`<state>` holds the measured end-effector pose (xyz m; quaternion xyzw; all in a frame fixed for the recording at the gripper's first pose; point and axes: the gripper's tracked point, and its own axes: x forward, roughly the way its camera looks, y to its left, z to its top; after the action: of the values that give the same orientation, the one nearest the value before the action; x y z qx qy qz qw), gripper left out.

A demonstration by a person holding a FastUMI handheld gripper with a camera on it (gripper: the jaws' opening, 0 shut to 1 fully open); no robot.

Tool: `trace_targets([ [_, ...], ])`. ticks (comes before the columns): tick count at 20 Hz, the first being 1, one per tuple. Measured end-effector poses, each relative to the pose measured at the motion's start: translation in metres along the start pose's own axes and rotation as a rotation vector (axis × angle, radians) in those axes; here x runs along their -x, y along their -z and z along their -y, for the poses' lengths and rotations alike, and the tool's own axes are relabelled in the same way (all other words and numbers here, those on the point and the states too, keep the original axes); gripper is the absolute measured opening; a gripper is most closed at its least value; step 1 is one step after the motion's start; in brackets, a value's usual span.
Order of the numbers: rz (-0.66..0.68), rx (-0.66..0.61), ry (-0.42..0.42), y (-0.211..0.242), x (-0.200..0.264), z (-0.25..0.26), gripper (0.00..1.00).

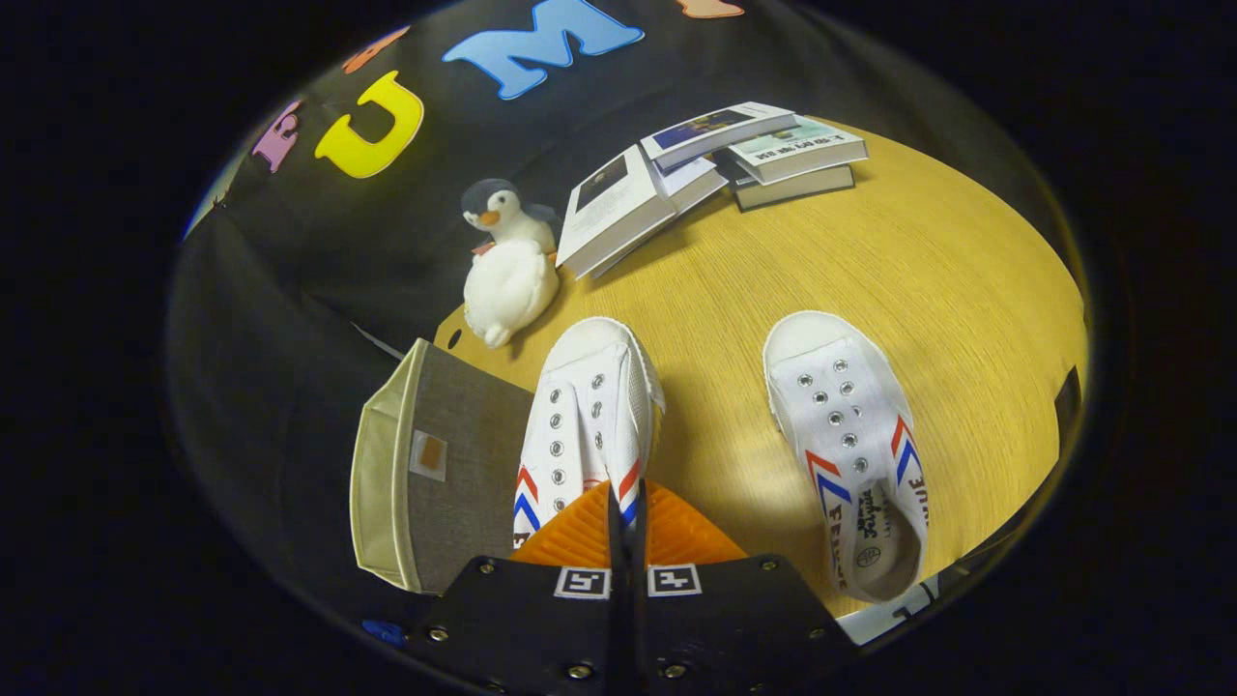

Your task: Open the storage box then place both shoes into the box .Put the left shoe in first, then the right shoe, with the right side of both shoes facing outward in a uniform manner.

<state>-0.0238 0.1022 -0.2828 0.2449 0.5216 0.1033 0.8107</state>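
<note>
My tongs (626, 527) are pressed together on the heel collar of the left shoe (585, 425), whose heel is hidden behind my fingers. To its left the grey fabric storage box (454, 464) sits at the desk (870, 280) edge, its near corner cut off by my tongs. The right shoe (855, 454) lies well apart on the other side. Beyond them are a plush penguin (507, 261) and stacked books (705, 164).

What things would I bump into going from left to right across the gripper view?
Grey fabric storage box → white canvas shoe pinched by the shut tongs, their two fingers pressed on its edge → other white canvas shoe lying free on the yellow wooden table.
</note>
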Motion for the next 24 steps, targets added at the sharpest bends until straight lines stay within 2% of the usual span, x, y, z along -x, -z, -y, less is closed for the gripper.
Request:
trace_targets([
  [5,0.024,-0.004,-0.058,-0.017,0.022,-0.040,0.00],
  [11,0.054,0.067,-0.097,-0.029,0.033,-0.092,0.00],
  [24,-0.014,0.152,-0.166,-0.002,-0.005,-0.184,0.00],
])
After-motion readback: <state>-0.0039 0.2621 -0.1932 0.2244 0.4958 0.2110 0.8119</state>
